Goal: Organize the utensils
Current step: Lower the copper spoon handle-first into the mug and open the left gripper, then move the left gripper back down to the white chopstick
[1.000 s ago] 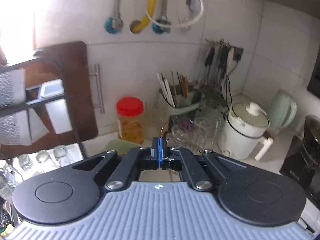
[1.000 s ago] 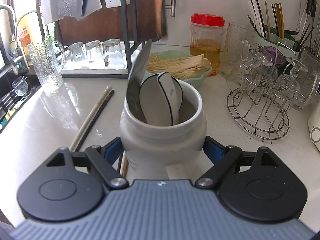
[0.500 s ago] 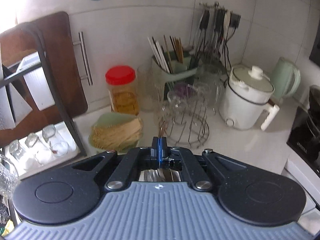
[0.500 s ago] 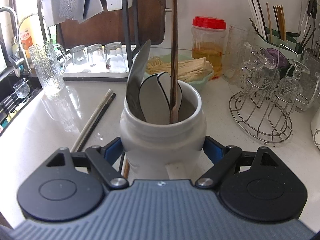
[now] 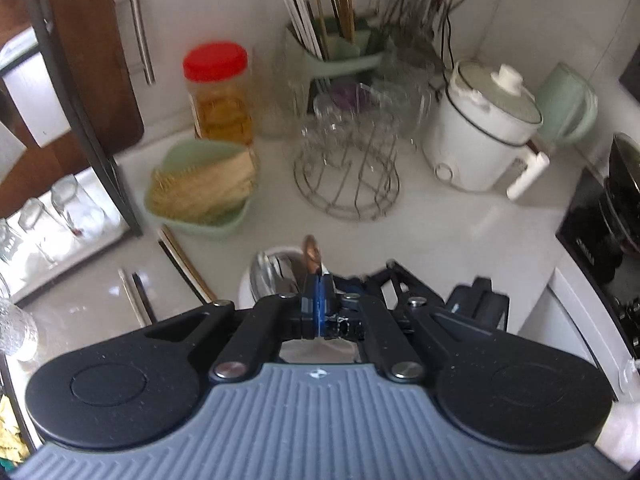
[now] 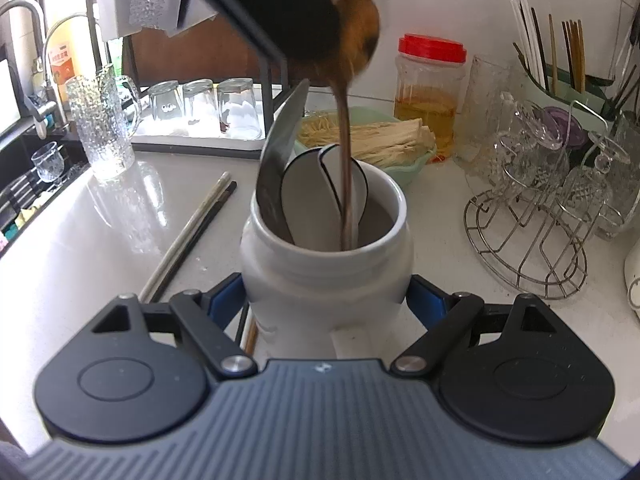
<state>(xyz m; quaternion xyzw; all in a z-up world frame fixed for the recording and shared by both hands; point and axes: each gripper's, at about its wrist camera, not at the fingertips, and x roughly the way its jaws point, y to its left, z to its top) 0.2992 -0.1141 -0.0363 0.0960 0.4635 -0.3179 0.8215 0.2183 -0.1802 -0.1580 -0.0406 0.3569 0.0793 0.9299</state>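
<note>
The left gripper [image 5: 318,300] pinches a wooden spoon [image 6: 348,120], handle already inside the white jar [image 6: 326,272] at frame centre, which the right gripper [image 6: 326,300] clamps. Chopsticks [image 6: 188,236] lie left, unsorted.

- Left wrist view looked steeply down over the white jar [image 5: 272,276] from above.
- Right wrist view faced that jar [image 6: 326,276] close, lower centre.

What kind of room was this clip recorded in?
Most likely a home kitchen: a white countertop holds an electric cooker, upturned glasses draining on a rack, and a sink faucet stands at the far left.
</note>
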